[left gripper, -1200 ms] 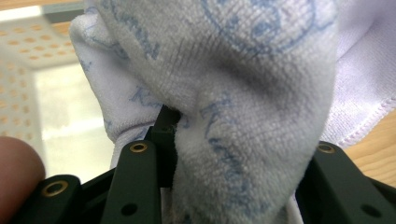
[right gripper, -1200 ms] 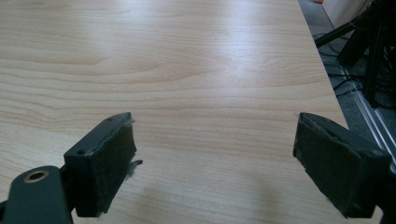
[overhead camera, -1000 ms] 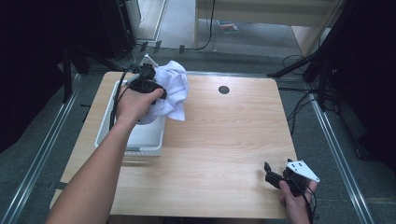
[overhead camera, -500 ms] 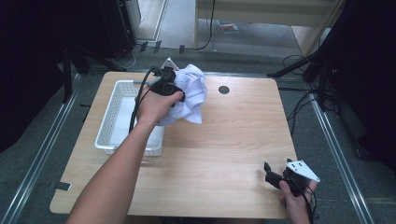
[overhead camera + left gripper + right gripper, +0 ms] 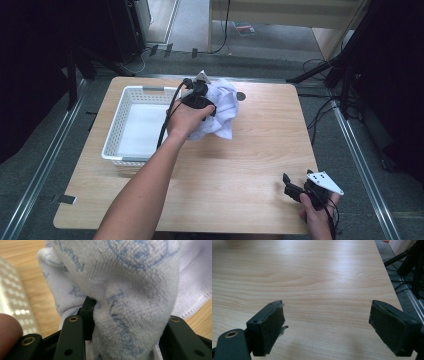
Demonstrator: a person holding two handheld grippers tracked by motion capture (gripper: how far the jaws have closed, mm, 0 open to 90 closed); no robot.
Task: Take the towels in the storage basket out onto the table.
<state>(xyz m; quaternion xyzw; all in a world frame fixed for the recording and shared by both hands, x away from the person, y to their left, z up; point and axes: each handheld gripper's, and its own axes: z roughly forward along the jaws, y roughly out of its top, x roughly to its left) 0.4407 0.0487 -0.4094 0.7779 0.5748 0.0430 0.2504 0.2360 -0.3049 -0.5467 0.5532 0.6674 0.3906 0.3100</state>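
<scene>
In the high view, the left gripper [image 5: 209, 95] is clenched on a crumpled white terry-cloth towel with pale blue print [image 5: 220, 114], which hangs bunched just to the right of the white perforated plastic basket [image 5: 120, 125], over the light wooden table [image 5: 250, 170]; whether its lowest folds touch the wood cannot be told. The right gripper [image 5: 288, 183] rests well away from the basket, near the table's front right corner, its jaws released and holding nothing. In the left gripper view, the towel [image 5: 130, 290] bulges between the black jaws, a thick fold pinched there, with the basket's wall [image 5: 15, 307] at the left. It looks light, soft and limp, not fragile, likely to sag and unfold, so a hem or corner would give better control than a bunch. In the right gripper view, the padded jaws stand wide apart over bare wood [image 5: 317, 277].
</scene>
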